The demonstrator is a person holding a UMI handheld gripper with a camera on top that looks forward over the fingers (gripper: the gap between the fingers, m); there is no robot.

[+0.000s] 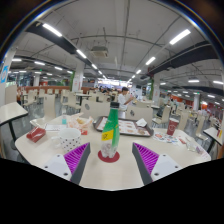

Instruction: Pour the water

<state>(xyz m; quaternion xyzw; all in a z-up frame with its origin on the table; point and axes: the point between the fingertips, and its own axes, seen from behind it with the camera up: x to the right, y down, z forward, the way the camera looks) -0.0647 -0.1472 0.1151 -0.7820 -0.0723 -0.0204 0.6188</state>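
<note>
A clear plastic bottle (110, 130) with a green and yellow label and a green cap stands upright on a red round coaster (108, 156) on the white table (108, 175). My gripper (110, 160) is open, its purple-padded fingers (76, 157) spread wide to either side of the bottle. The bottle stands just ahead of and between the fingertips, with a clear gap on both sides. Nothing is held.
Small items lie on the table: a red packet (37, 133) at the left, a tray (133, 129) behind the bottle to the right, a red cup (172, 127) farther right. A person (124, 98) stands beyond in a large hall with desks.
</note>
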